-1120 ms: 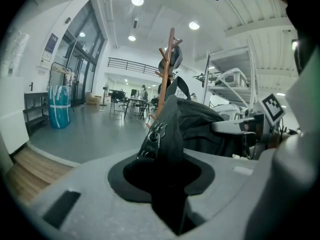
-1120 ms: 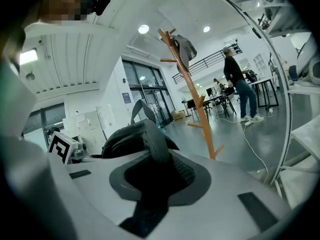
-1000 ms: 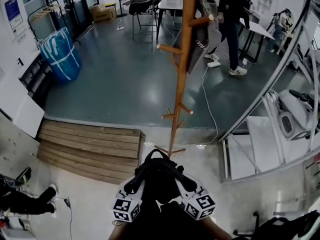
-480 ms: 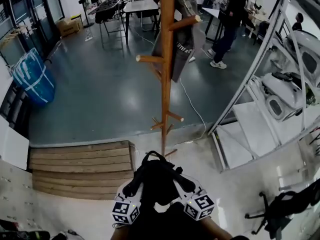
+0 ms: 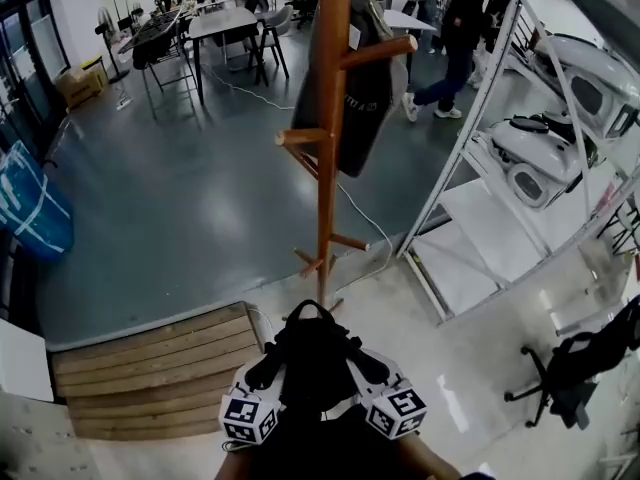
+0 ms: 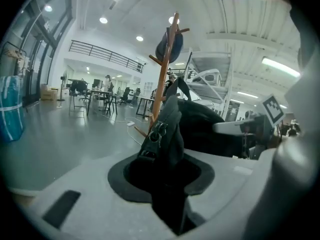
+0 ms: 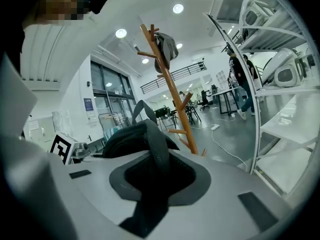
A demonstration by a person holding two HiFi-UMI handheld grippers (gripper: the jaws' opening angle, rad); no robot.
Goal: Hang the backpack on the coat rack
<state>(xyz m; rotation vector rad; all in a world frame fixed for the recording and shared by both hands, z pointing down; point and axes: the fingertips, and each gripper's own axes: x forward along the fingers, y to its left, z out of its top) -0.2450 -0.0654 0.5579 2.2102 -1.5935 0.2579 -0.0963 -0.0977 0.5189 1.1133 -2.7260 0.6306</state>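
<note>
I hold a black backpack (image 5: 315,363) between both grippers, low in the head view, just short of the wooden coat rack (image 5: 328,168). My left gripper (image 5: 268,368) is shut on the backpack's left shoulder strap (image 6: 167,129). My right gripper (image 5: 365,366) is shut on the right strap (image 7: 157,151). The top loop of the backpack points toward the rack's base. A dark garment (image 5: 350,88) hangs on an upper peg. In both gripper views the rack (image 6: 162,69) (image 7: 172,91) rises ahead, with the dark garment (image 7: 165,46) near its top.
A white metal shelving unit (image 5: 520,158) with white machines stands right of the rack. Wooden steps (image 5: 150,368) lie at the left, a black office chair (image 5: 575,368) at the right. A blue bag (image 5: 30,203) sits far left. People (image 5: 455,38) walk at the back by desks.
The view has swung right: the rack and shelving have come closer, the blue bag has slid to the left edge. The backpack stays held between both grippers.
</note>
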